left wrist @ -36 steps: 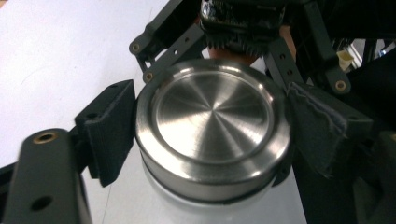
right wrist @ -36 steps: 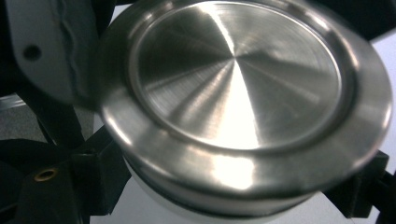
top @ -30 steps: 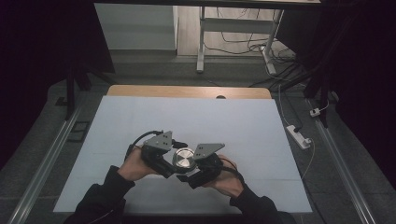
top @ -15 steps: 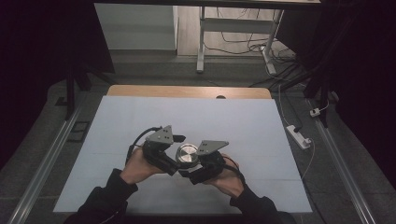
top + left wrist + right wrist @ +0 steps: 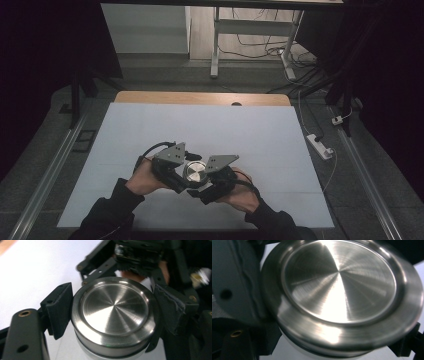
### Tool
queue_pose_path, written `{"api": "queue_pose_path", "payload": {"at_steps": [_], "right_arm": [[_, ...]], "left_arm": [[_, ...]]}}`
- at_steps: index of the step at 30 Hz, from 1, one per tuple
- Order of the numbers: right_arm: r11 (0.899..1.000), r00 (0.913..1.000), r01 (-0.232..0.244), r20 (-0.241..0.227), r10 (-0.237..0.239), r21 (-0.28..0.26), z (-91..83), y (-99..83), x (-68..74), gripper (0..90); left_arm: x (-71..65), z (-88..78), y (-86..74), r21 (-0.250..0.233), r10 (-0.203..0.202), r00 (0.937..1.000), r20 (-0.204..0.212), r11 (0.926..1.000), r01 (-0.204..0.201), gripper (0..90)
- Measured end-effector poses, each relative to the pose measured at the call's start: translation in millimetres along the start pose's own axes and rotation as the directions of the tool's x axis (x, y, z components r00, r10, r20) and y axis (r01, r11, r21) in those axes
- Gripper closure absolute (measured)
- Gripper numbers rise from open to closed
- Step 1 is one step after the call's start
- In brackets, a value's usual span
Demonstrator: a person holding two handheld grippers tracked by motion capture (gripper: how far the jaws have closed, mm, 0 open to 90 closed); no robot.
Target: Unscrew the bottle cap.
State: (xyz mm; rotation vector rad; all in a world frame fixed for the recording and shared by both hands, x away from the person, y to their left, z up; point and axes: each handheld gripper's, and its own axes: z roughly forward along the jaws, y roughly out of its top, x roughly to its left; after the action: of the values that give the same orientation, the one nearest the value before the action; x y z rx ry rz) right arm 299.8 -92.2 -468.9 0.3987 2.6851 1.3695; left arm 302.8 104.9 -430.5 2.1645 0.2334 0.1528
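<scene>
Item: a round brushed-steel lid [image 5: 113,315] on a white container, which we are holding near the front middle of the white surface [image 5: 250,130], between our two hands. We are grasping the lid's rim with the left hand-held gripper [image 5: 176,167], its pads touching opposite sides, while the right hand-held gripper [image 5: 212,179] is pressing in close, one jaw against the rim and its closure not something we can tell. Handling note, as judgement: we are keeping the lid level and the grip even, since polished steel looks slippery.

Lid [image 5: 194,172] between grippers, on table [image 5: 240,130]
</scene>
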Motion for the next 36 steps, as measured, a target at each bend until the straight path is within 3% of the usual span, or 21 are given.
{"api": "queue_pose_path", "payload": {"at_steps": [2, 5, 7, 8, 10, 12, 13, 15, 16, 18, 20, 22, 23, 26, 29, 31, 34, 36], "right_arm": [[1.0, 0.9989, -0.028, 0.038, 0.028, -0.002, -0.8, -0.9, -4.0, 15.1], [0.997, 0.992, -0.076, 0.101, 0.075, 0.001, -1.6, -2.8, -9.8, 15.1], [0.997, 0.9898, -0.082, 0.117, 0.081, 0.006, -1.8, -4.6, -12.6, 15.1], [0.997, 0.9897, -0.082, 0.119, 0.081, 0.005, -2.0, -5.1, -13.1, 15.1], [0.997, 0.9903, -0.08, 0.113, 0.08, -0.006, -3.1, -4.2, -12.7, 15.1], [0.997, 0.9924, -0.073, 0.098, 0.074, -0.021, -5.3, -2.2, -11.9, 15.1], [0.997, 0.9938, -0.067, 0.088, 0.069, -0.027, -6.4, -1.5, -11.4, 15.1], [0.998, 0.9964, -0.054, 0.063, 0.056, -0.032, -7.4, -0.6, -10.2, 15.1], [0.998, 0.9975, -0.047, 0.052, 0.048, -0.032, -7.3, -0.2, -9.0, 15.1], [0.999, 0.9992, -0.03, 0.025, 0.03, -0.028, -6.0, 0.8, -6.4, 15.1], [1.0, 1.0, -0.01, -0.002, 0.009, -0.024, -4.5, 1.5, -3.2, 15.1], [1.0, 0.9998, 0.008, -0.019, -0.009, -0.017, -3.4, 2.3, 0.2, 15.1], [1.0, 0.9996, 0.016, -0.023, -0.017, -0.018, -2.9, 2.7, 1.7, 15.1], [0.999, 0.999, 0.032, -0.029, -0.032, -0.015, -2.4, 3.4, 3.7, 15.1], [1.0, 0.9999, 0.012, -0.001, -0.012, -0.016, -3.5, 3.0, 0.9, 15.1], [1.0, 0.9996, -0.01, 0.026, 0.011, -0.017, -4.4, 2.2, -2.1, 15.1], [0.999, 0.9951, -0.049, 0.084, 0.051, -0.02, -5.6, 1.5, -6.2, 15.1], [0.997, 0.9912, -0.071, 0.11, 0.073, -0.028, -6.0, 0.9, -8.3, 15.1]], "left_arm": [[-4.4, 6.2, 2.3, -0.009, -0.045, 0.9949, -0.09, 0.999, 0.045, 20.4], [-13.7, 17.9, 6.2, -0.016, -0.099, 0.9697, -0.223, 0.9951, 0.098, 20.3], [-16.1, 21.2, 8.5, -0.001, -0.098, 0.9624, -0.253, 0.9949, 0.101, 20.1], [-15.3, 20.4, 9.5, -0.003, -0.101, 0.9642, -0.245, 0.9946, 0.104, 19.9], [-9.0, 13.1, 10.5, -0.033, -0.119, 0.9801, -0.159, 0.9928, 0.115, 16.3], [-3.0, 1.9, 11.0, -0.062, -0.124, 0.9863, -0.109, 0.9911, 0.117, 10.7], [-0.6, -3.5, 10.9, -0.071, -0.115, 0.9908, -0.072, 0.9914, 0.11, 10.6], [2.8, -12.8, 10.1, -0.067, -0.082, 0.9956, -0.045, 0.9946, 0.079, 9.9], [4.4, -15.2, 9.7, -0.055, -0.063, 0.9979, -0.01, 0.9965, 0.063, 10.1], [4.2, -16.7, 8.6, -0.03, -0.014, 0.9997, 0.021, 0.9994, 0.014, 10.5], [2.9, -13.7, 7.8, 0.004, 0.028, 0.9973, 0.068, 0.9996, -0.028, 11.2], [0.6, -9.4, 7.2, 0.036, 0.057, 0.9967, 0.058, 0.9976, -0.059, 11.9], [0.3, -7.9, 6.7, 0.039, 0.066, 0.9951, 0.073, 0.9968, -0.069, 13.4], [-0.5, -5.9, 4.8, 0.022, 0.062, 0.9959, 0.067, 0.9977, -0.063, 19.8], [-2.3, -2.3, 4.6, 0.002, 0.029, 0.9996, 0.002, 0.9996, -0.029, 20.3], [-4.8, 2.2, 5.8, -0.009, -0.004, 0.9982, -0.059, 1.0, 0.003, 20.4], [-9.4, 9.1, 7.8, -0.036, -0.058, 0.9854, -0.16, 0.998, 0.053, 20.5], [-11.8, 11.5, 9.5, -0.057, -0.093, 0.9756, -0.199, 0.9949, 0.083, 20.5]]}}
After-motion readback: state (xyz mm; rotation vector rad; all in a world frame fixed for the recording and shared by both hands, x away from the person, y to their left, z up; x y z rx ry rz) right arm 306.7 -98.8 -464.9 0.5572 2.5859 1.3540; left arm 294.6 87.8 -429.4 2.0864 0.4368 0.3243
